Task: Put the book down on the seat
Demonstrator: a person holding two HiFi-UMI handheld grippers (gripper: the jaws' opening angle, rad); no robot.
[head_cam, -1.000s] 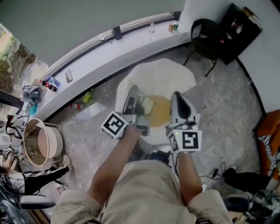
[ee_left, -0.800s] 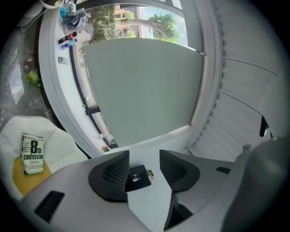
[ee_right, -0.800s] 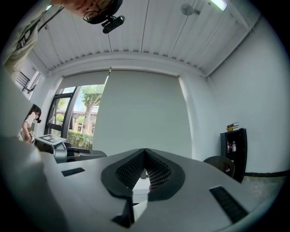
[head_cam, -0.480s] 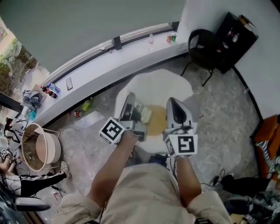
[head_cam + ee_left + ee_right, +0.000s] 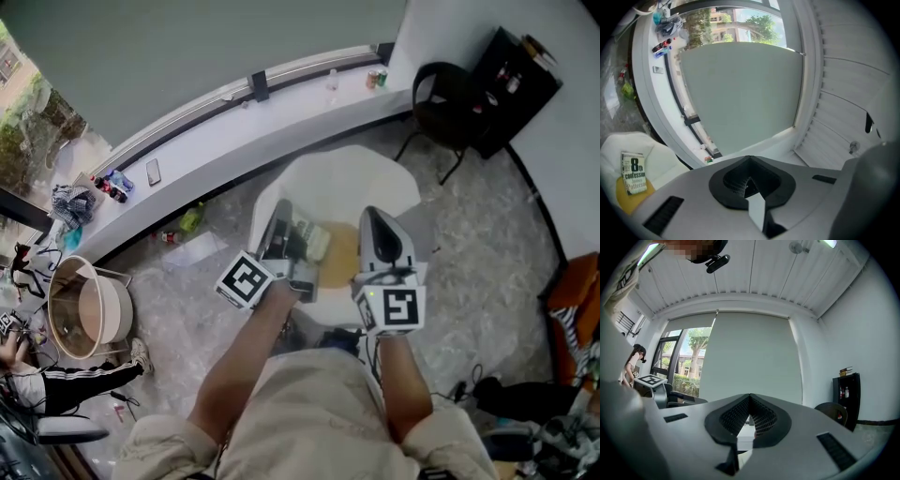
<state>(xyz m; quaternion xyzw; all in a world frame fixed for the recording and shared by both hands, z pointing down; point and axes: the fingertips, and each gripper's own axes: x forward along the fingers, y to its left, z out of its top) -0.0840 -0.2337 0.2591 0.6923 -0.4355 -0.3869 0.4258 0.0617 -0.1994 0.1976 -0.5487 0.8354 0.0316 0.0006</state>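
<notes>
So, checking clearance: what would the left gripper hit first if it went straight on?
Likely the grey blind, near its edge by the white wall: the left gripper, shut and empty, points there, with the book off to one side. Depth is unclear.

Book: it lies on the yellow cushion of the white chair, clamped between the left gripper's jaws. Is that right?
Not clamped. The left gripper view shows the book lying free on the yellow cushion of the white chair, apart from the left gripper, whose jaws have just closed on nothing.
</notes>
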